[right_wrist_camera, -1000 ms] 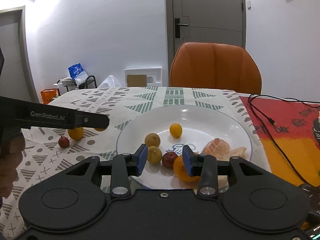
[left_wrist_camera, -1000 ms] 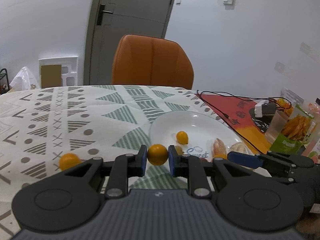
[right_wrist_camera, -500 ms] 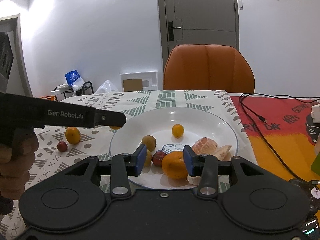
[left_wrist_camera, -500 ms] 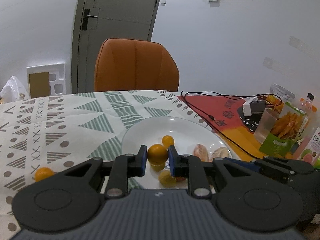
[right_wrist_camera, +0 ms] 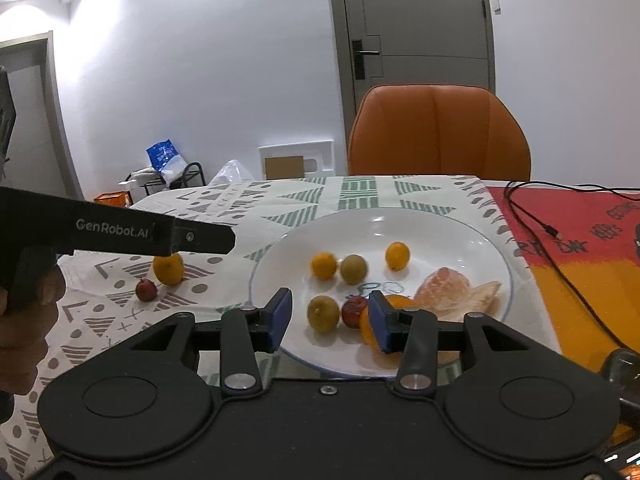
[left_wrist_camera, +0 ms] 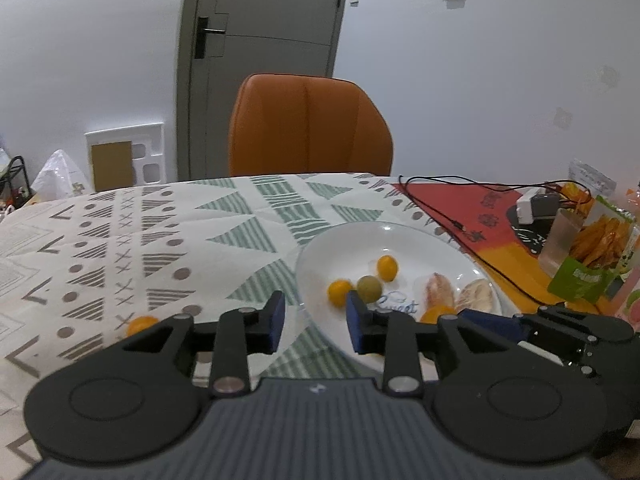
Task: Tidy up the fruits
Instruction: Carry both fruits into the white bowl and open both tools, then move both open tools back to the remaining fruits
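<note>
**Both tongs empty over the fruit plate**

The left gripper (left_wrist_camera: 315,322) stood with its blue-padded jaws wide apart and nothing between them, above the near-left rim of the round white ceramic plate (right_wrist_camera: 472,236). The right gripper (right_wrist_camera: 329,321) was also spread wide and empty, low over the plate's near edge.

On the plate lay a small round orange fruit (right_wrist_camera: 324,265) touching or just beside a dull yellow-green round fruit (right_wrist_camera: 353,269), with a second small orange fruit (right_wrist_camera: 397,255) near them toward the far side. Closer in sat another yellow-green fruit (right_wrist_camera: 323,312), a small dark red fruit (right_wrist_camera: 353,310) and a larger orange citrus (right_wrist_camera: 396,303); the right gripper's right finger covered much of that citrus, so its full outline could not be seen. A peeled pinkish citrus segment cluster (right_wrist_camera: 443,288) and a pale piece of peel (right_wrist_camera: 485,294) lay at the plate's right.

Off the plate, on the white tablecloth with green and grey geometric print (left_wrist_camera: 120,240), an orange round fruit (right_wrist_camera: 169,269) sat beside a small dark red fruit on the cloth (right_wrist_camera: 146,289); the left gripper's black body hid the orange one's top. From the left wrist view this fruit was half cut off behind the gripper frame and blurred. A hand (right_wrist_camera: 24,312) held the left gripper's handle at the frame's edge, only partly visible
</note>
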`<state>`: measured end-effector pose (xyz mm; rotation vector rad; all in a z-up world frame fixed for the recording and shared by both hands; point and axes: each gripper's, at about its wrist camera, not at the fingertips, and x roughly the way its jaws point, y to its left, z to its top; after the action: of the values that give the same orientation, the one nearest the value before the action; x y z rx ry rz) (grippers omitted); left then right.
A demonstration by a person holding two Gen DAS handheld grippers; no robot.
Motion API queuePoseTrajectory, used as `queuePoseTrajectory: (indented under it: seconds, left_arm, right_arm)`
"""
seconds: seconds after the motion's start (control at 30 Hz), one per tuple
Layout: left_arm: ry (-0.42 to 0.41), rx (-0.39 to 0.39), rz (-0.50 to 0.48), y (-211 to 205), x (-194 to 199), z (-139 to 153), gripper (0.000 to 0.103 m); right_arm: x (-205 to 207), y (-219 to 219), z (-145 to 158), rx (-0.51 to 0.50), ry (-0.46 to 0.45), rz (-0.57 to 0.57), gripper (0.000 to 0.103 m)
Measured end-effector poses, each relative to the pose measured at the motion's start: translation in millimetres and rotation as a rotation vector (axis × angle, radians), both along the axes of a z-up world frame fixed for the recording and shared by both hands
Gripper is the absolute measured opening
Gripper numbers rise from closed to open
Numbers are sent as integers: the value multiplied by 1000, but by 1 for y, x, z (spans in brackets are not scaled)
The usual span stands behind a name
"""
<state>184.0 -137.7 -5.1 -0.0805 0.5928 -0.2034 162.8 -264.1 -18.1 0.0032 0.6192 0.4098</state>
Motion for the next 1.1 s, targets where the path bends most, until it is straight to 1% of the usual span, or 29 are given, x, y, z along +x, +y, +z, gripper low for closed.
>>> queuePoseTrajectory:
  seconds: [0.07, 0.13, 0.23, 0.33, 0.5, 0.6, 0.67, 0.7, 0.77, 0.83, 0.97, 1.1]
  left_arm:
    - [1, 4, 12, 4, -3, 0, 36]
    - [-1, 9, 24, 8, -6, -1, 40]
    - [-7, 17, 46, 15, -10, 0, 52]
    - [-14, 22, 71, 23, -14, 1, 60]
    - [-21, 24, 100, 37, -21, 2, 67]
    - [-20, 22, 117, 45, -23, 1, 70]
    - [-22, 21, 132, 51, -25, -1, 72]
    - [-22, 24, 140, 53, -26, -2, 73]
    - [-24, 30, 156, 58, -28, -5, 78]
    - [-24, 34, 175, 64, -30, -8, 80]
    - [-9, 28, 197, 75, -32, -15, 80]
    - [25, 17, 205, 83, -31, -25, 80]
  right_arm:
    - [-1, 2, 0, 4, -1, 5, 48]
    - [-1, 5, -1, 6, 0, 10, 49]
    - [-2, 9, -1, 9, -2, 18, 52]
    - [-3, 14, 0, 12, -7, 25, 55]
    - [-2, 21, 0, 18, -6, 35, 61]
    - [-2, 28, -2, 18, 3, 56, 68]
    - [-3, 32, -2, 16, 4, 67, 77]
    - [-3, 34, -2, 19, 3, 71, 79]
    - [-4, 38, -2, 25, 1, 83, 90]
    - [-4, 41, -2, 31, -3, 89, 97]
    - [-4, 51, -3, 19, 1, 109, 102]
    - [-3, 61, -5, -7, 11, 123, 103]
